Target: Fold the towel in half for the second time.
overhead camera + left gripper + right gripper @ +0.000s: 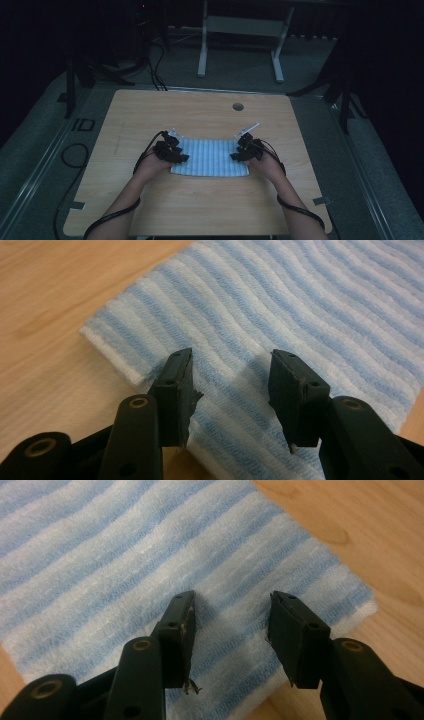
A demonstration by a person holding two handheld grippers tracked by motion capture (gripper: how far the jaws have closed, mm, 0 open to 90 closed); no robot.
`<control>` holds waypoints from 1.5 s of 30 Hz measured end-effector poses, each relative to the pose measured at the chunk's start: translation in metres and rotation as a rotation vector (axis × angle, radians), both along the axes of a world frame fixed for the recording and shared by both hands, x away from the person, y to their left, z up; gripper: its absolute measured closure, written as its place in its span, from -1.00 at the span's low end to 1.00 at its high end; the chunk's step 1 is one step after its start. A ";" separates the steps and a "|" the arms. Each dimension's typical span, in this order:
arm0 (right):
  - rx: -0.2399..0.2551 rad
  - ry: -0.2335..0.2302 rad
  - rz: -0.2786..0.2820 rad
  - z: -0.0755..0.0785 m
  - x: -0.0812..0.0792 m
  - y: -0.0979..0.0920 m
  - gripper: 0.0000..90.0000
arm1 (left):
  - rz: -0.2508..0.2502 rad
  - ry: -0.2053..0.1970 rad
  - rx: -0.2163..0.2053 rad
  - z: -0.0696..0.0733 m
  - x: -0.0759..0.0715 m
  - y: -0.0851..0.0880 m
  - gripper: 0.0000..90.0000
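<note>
A folded towel (210, 157) with light blue and white stripes lies flat on the wooden table (200, 205). My left gripper (181, 157) is at the towel's left edge and my right gripper (236, 156) at its right edge, both pointing inward. In the left gripper view the gripper (231, 385) hovers over the towel (300, 305) near a folded corner, jaws apart, nothing pinched. In the right gripper view the gripper (231, 625) stands the same way over the towel (100, 545) near its corner, jaws apart and empty.
A round cable hole (238, 106) sits near the table's far edge. Bare wood surrounds the towel on all sides. Beyond the table stands a white desk frame (240, 45); a black cable (75, 155) loops on the floor at the left.
</note>
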State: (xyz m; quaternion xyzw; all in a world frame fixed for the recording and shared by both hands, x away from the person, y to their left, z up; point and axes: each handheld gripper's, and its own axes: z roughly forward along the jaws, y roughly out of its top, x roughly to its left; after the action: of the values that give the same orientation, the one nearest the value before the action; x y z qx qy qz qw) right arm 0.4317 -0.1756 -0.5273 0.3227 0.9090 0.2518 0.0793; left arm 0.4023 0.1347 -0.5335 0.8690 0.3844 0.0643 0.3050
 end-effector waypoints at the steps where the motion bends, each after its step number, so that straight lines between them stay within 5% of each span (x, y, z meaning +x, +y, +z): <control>1: 0.000 -0.004 0.004 0.000 0.001 0.001 0.17 | -0.003 -0.007 0.016 0.001 0.001 0.000 0.16; 13: -0.004 -0.008 0.012 0.002 0.008 0.006 0.11 | 0.013 -0.018 0.014 0.007 0.001 0.001 0.13; 17: 0.020 -0.015 0.029 0.007 0.003 0.004 -0.09 | 0.021 -0.031 -0.036 0.012 -0.005 0.004 0.05; 21: 0.079 -0.015 0.047 0.009 -0.004 -0.002 -0.37 | 0.042 -0.040 -0.118 0.013 -0.014 0.009 -0.14; 26: 0.129 -0.053 0.081 0.009 -0.020 -0.011 -0.70 | 0.021 -0.068 -0.120 0.013 -0.029 0.011 -0.63; 35: 0.228 -0.153 0.056 0.018 -0.042 -0.038 -0.73 | 0.058 -0.148 -0.154 0.010 -0.051 0.026 -0.84; 45: 0.236 -0.199 0.008 0.018 -0.058 -0.074 -0.73 | 0.099 -0.168 -0.174 0.004 -0.077 0.044 -0.96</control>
State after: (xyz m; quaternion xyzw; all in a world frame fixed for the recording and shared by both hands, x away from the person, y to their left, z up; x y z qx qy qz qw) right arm 0.3733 -0.2500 -0.5090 0.2995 0.8620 0.3880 0.1294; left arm 0.3258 0.1785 -0.5299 0.8108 0.4037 0.1184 0.4068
